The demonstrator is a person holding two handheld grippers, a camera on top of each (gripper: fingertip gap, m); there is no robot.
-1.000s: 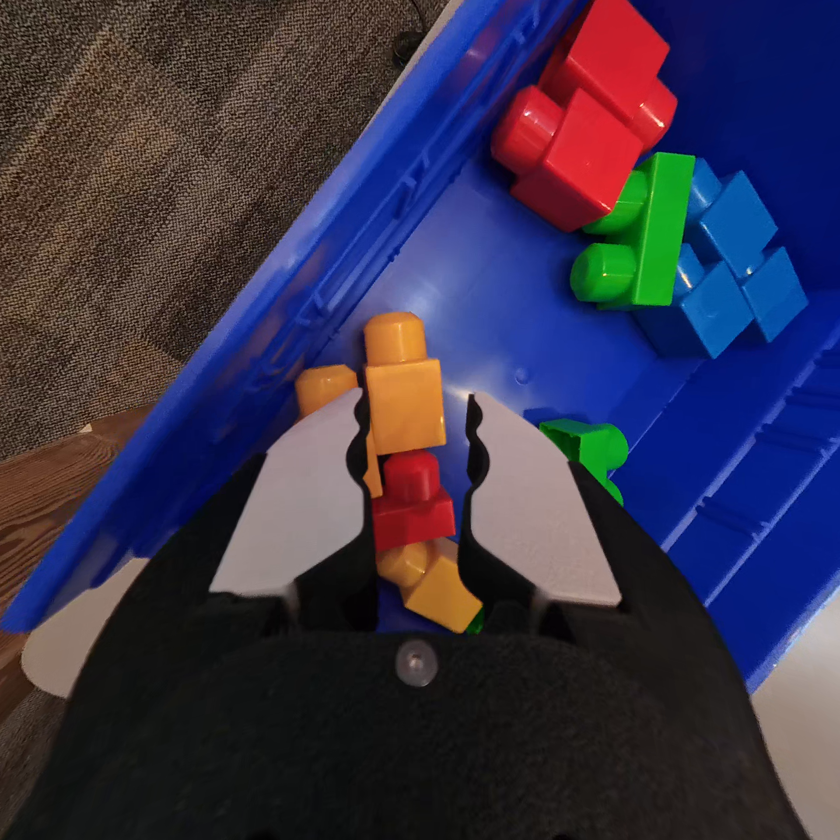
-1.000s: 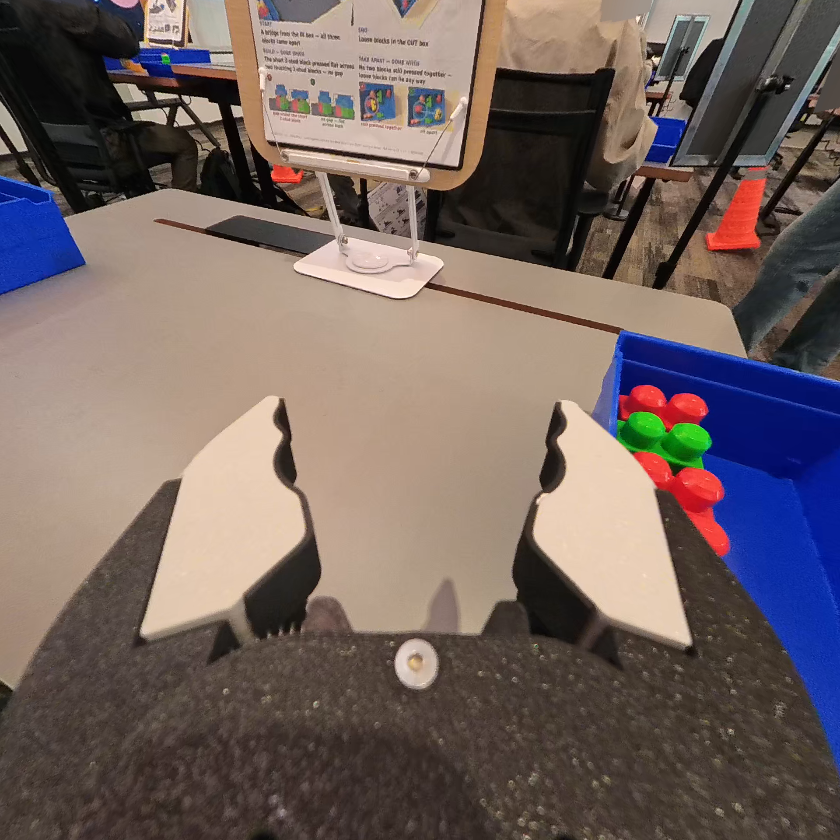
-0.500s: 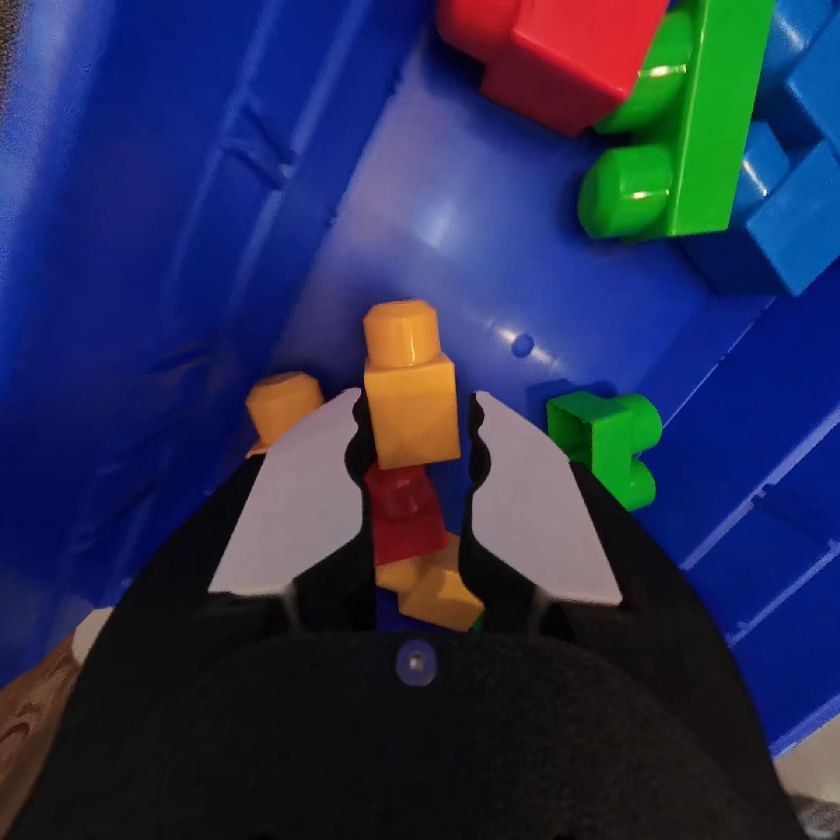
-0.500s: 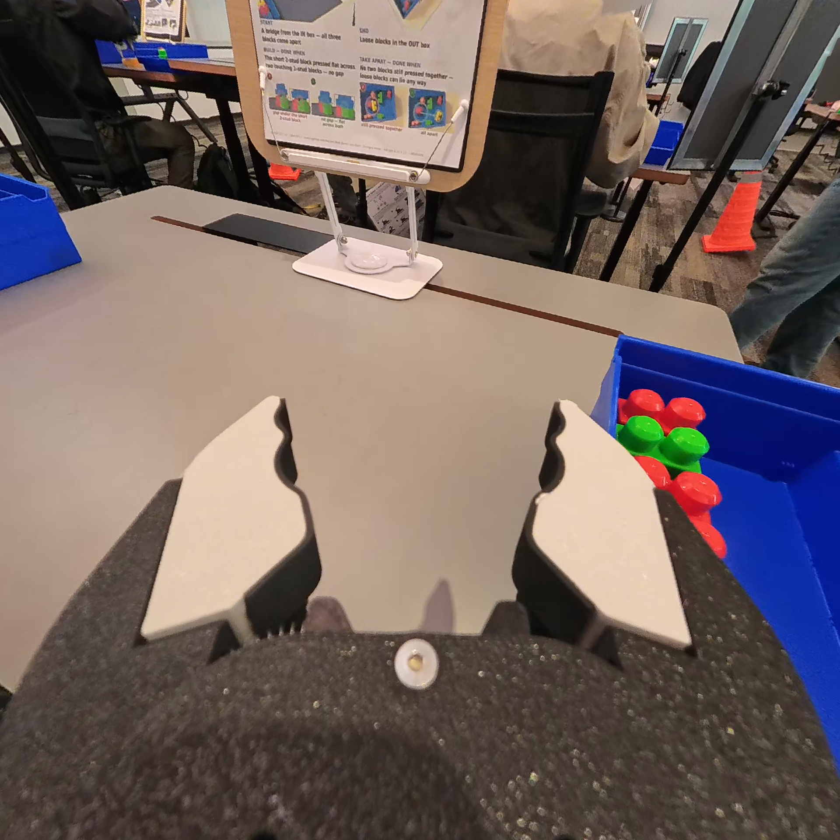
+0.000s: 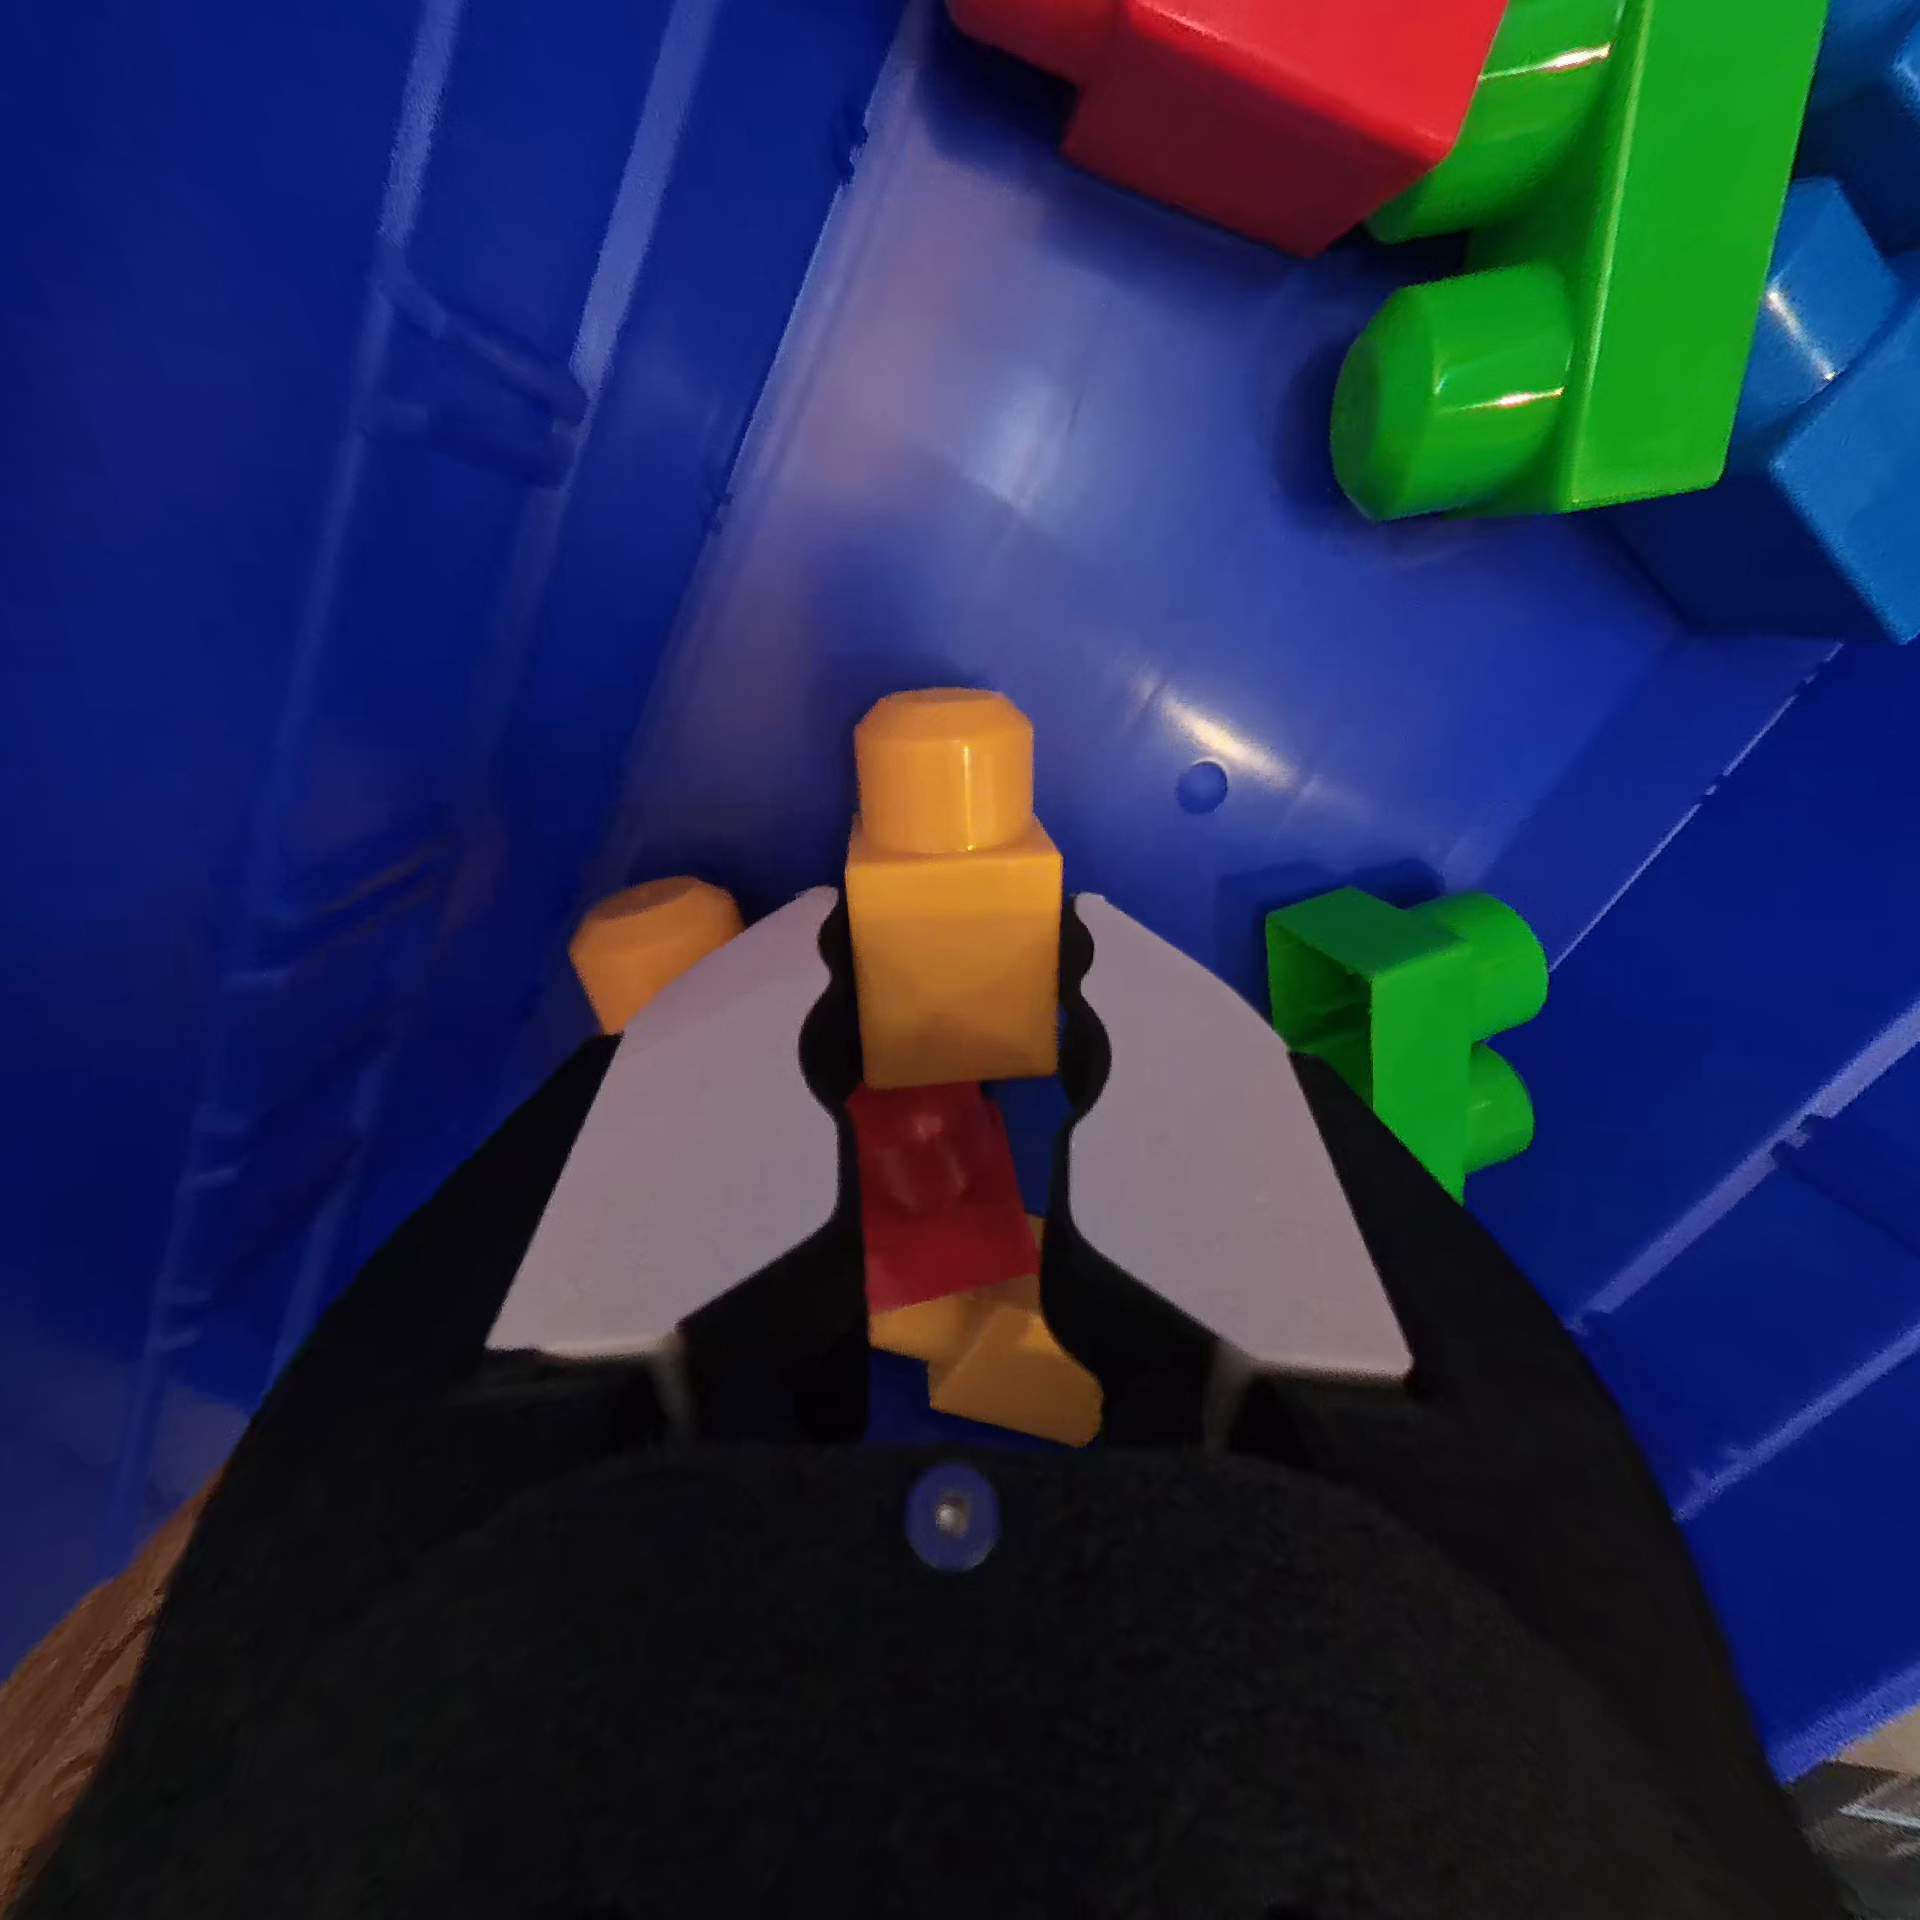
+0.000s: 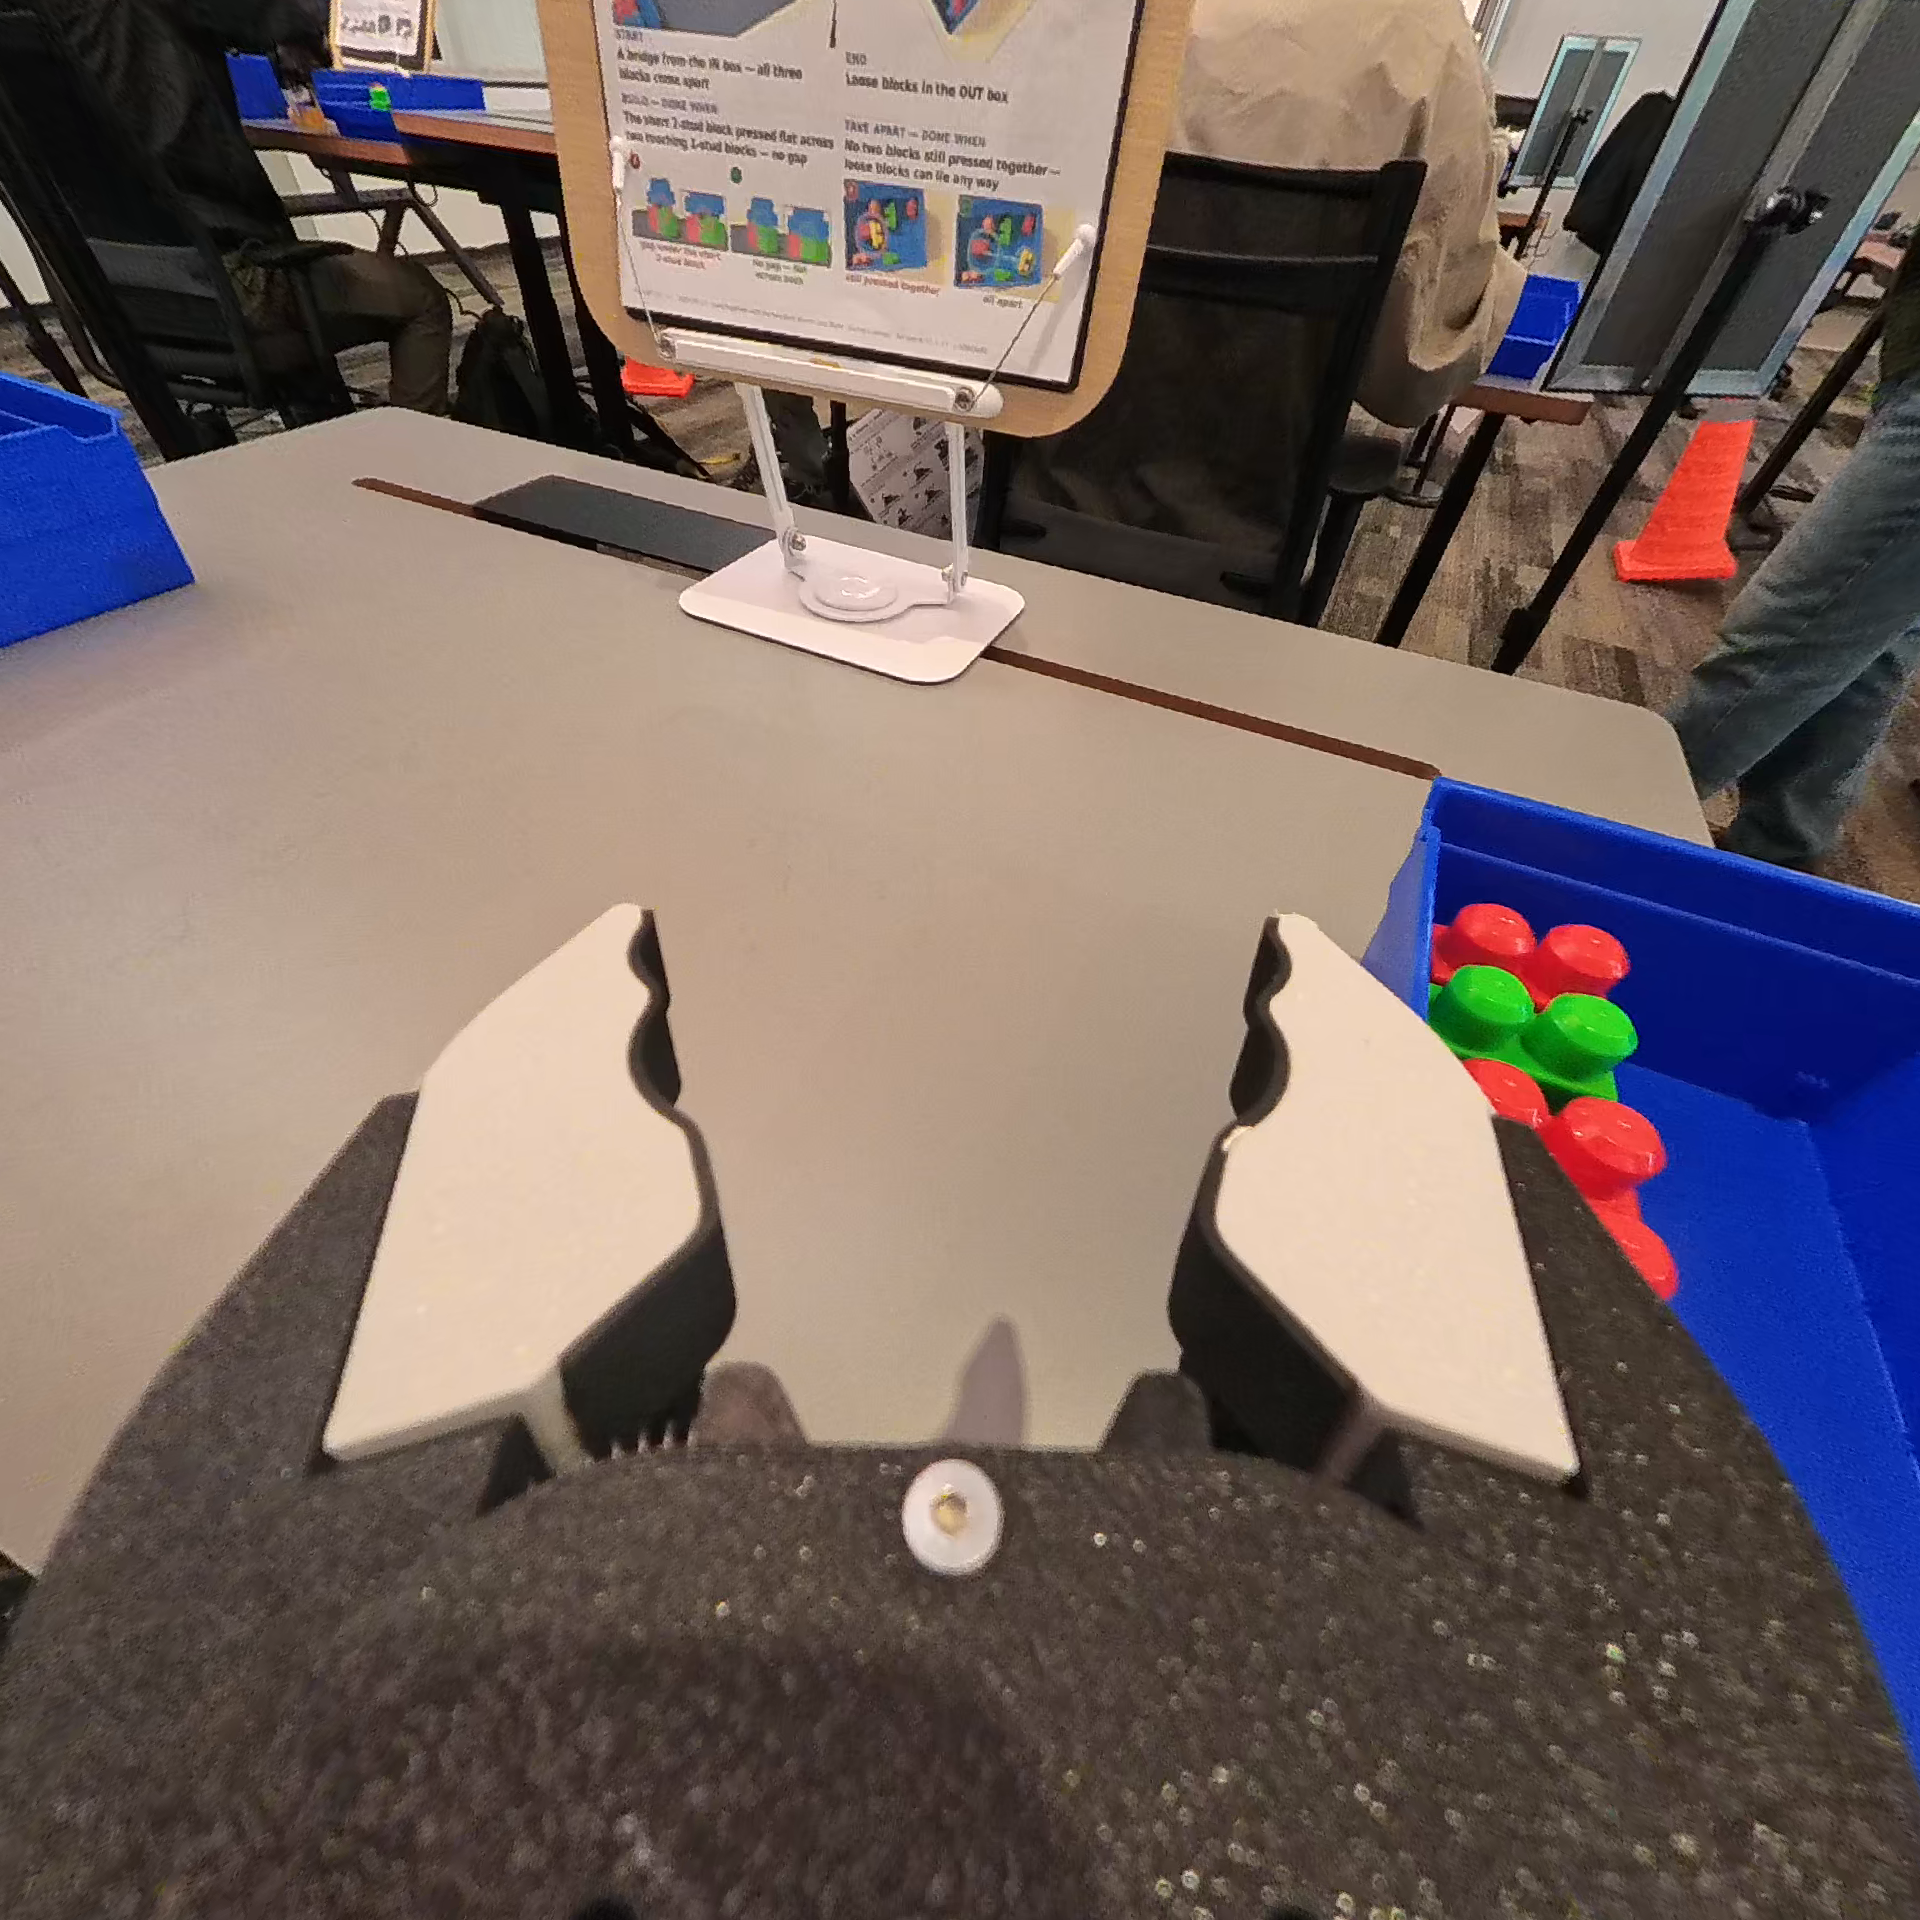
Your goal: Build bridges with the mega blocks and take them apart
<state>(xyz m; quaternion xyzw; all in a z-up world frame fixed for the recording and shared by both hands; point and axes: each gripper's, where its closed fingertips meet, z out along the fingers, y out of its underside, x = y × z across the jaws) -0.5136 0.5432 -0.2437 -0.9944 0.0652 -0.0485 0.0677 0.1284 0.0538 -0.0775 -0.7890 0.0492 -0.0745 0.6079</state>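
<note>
My left gripper is deep inside a blue bin, shut on an orange block whose stud points forward. A red block and another orange piece show behind it between the fingers; whether they are joined to it I cannot tell. A second orange stud shows past the left finger. My right gripper is open and empty above the grey table.
Loose in the left bin are a red block, a long green block, blue blocks and a small green block. The right view shows a bin with red and green blocks, an instruction board and another bin. The left gripper's tips are roughly 85 centimeters from the right gripper's.
My left gripper has gone down from above the bin's rim into the bin, with the orange block between its fingers. The right gripper has barely moved.
</note>
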